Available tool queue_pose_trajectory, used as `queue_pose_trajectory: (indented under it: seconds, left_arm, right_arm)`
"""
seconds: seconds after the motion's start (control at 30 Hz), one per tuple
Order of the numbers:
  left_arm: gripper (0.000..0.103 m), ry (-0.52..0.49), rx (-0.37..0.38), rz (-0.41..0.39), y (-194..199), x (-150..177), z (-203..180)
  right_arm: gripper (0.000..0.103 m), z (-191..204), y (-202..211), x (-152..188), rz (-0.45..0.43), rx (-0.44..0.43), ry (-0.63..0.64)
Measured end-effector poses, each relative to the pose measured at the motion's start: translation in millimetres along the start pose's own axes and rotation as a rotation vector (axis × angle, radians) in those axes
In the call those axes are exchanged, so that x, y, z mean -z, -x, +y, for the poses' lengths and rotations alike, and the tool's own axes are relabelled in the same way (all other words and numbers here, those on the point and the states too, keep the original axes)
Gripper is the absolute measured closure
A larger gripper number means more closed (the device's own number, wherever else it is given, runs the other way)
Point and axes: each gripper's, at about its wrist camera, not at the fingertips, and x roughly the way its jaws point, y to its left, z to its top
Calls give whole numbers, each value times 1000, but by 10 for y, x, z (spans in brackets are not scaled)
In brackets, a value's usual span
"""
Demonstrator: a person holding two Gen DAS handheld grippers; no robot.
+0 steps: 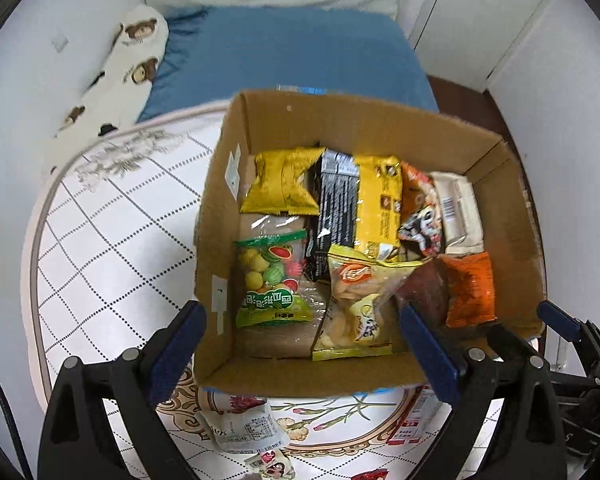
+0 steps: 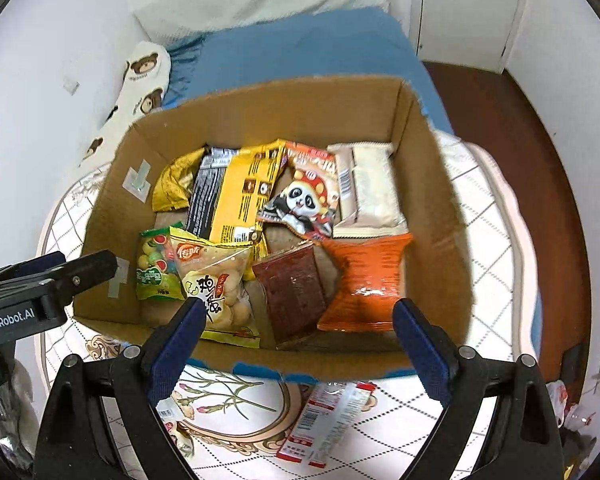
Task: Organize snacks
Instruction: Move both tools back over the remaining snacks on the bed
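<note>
A cardboard box (image 1: 260, 128) fills the middle of both views, standing on a round table (image 1: 112, 240) covered with a white diamond-pattern cloth. The left tongs (image 1: 300, 344) are spread wide and hold nothing, poised over the near edge of the box; the right tongs (image 2: 296, 336) are likewise spread and empty above the box's near wall.

Inside the box, toward the lower left in the left wrist view, lies a green watermelon candy bag (image 1: 270, 280), and just beside it a yellow bag of round biscuits (image 1: 356, 304). Further back sit a gold foil packet (image 1: 280, 184), a black-and-yellow packet (image 1: 356, 208), a panda-print packet (image 2: 306, 196) and a cream wrapped pack (image 2: 368, 188) in the far right corner. At the lower right of the box are a dark red flat packet (image 2: 294, 292) and an orange packet (image 2: 366, 284), touching each other.

Outside the box, on the table at the bottom of the right wrist view, lies a red-and-white snack stick pack (image 2: 326, 424). A white sachet (image 1: 242, 428) lies at the bottom of the left wrist view. Behind the table is a bed with a blue sheet (image 1: 292, 52) and a bear-print pillow (image 1: 128, 64).
</note>
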Motion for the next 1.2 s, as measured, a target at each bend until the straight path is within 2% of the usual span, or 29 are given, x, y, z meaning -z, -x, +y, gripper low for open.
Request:
queue_pose_trajectory:
  seconds: [0.63, 0.8, 0.9, 1.0, 1.07, 1.2]
  left_arm:
    - [4, -58, -11, -298, 1131, 761, -247]
    - [4, -40, 11, -335, 1361, 918, -231]
    - [4, -13, 18, -330, 1391, 1045, -143]
    - [4, 0, -21, -284, 1233, 1221, -5]
    - [4, 7, -62, -232, 1029, 1351, 101]
    - [4, 65, -115, -51, 437, 1582, 416]
  right_arm:
    - [7, -43, 1190, 583, -234, 16, 29]
    - [7, -21, 1410, 739, -258, -27, 10]
    - [7, -6, 1390, 873, -224, -56, -1]
    - [7, -24, 1141, 1094, -131, -97, -25]
    - [7, -59, 904, 1241, -59, -116, -48]
    - [7, -170, 281, 1447, 84, -144, -113]
